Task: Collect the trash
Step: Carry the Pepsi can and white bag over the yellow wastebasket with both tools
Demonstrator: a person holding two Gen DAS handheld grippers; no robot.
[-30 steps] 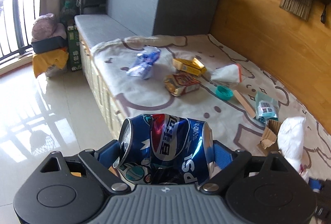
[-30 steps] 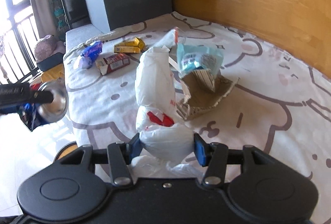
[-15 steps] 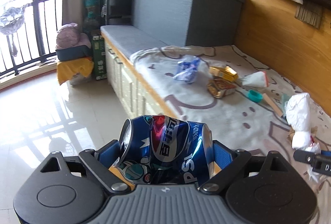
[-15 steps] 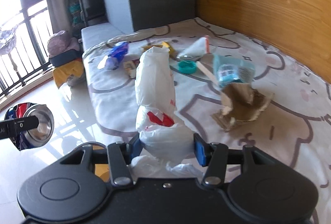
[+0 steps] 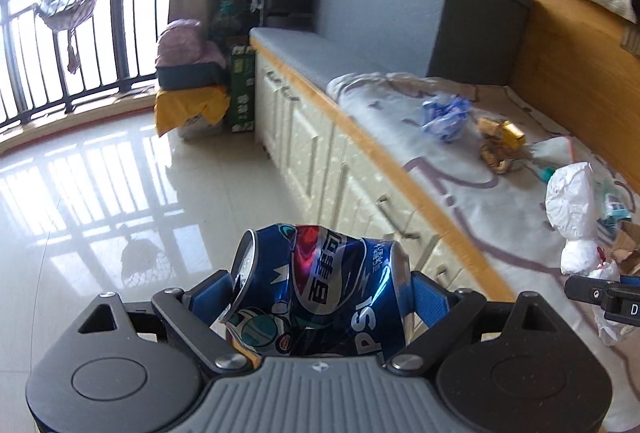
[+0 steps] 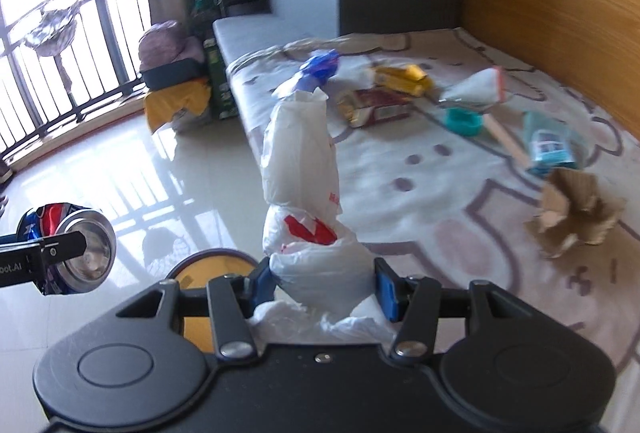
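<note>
My left claw point(image 5: 320, 291) is clamped across the ends of a dented blue Pepsi can point(image 5: 316, 289), lying sideways between the blue pads; I can read "PSI" and Chinese characters on its side. It hangs over the glossy tiled floor point(image 5: 120, 173), just off the edge of the bench. My right claw point(image 6: 322, 283) is about half closed on a knotted white plastic bag point(image 6: 300, 169) with red print, which stands up between the pads. Low beside it I see a round yellow rim point(image 6: 208, 267) on the floor; what it belongs to I cannot tell. In the right wrist view, the can's shiny end shows at the left, with part of a label, "oot.AI", on the left claw's finger.

Farther on, the bench's cartoon-print cover point(image 6: 420, 193) carries torn brown cardboard point(image 6: 572, 217), a teal packet point(image 6: 550, 147), a teal cap point(image 6: 464, 121), a red and gold wrapper point(image 6: 374, 107), a yellow box point(image 6: 406, 79) and a blue crumpled wrapper point(image 6: 322, 67). Their print is too blurred to read. Beyond stands a grey storage box point(image 5: 416, 5).
</note>
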